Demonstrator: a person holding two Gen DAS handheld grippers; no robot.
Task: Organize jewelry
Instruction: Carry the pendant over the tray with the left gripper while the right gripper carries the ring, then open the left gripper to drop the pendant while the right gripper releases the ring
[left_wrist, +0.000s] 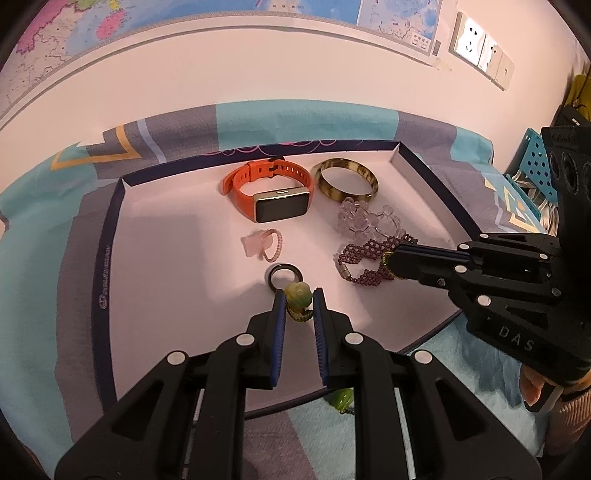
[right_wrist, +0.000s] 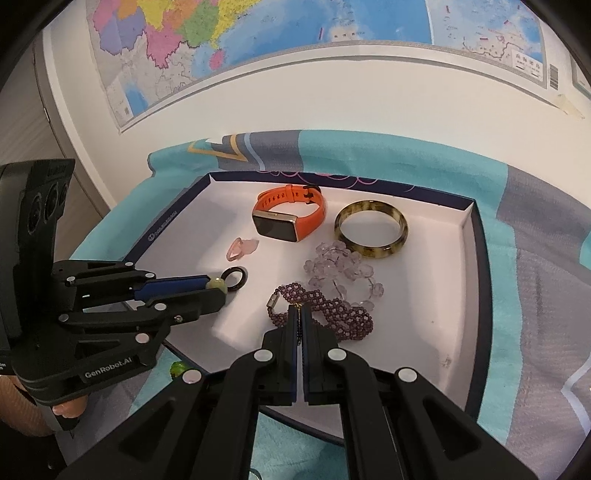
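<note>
- Left wrist view: the left gripper (left_wrist: 298, 301) is nearly closed on a green pendant (left_wrist: 298, 294) over the tray (left_wrist: 110, 236) – a black ring (left_wrist: 285, 276) lies at 12 o'clock of it. A watch (left_wrist: 275, 197), a bangle (left_wrist: 345, 180), clear beads (left_wrist: 364, 220) and a pink hair tie (left_wrist: 263, 244) already lie inside; a green bead (left_wrist: 341, 398) waits outside, so I judge the sorting largely done. "DAS" shows at 3 o'clock.
- Right wrist view: the right gripper (right_wrist: 299, 314) is fully closed, pinching a thin cord (right_wrist: 300, 332) above a purple bracelet (right_wrist: 325, 314). "GenRobot.AI" reads at 8 o'clock.
</note>
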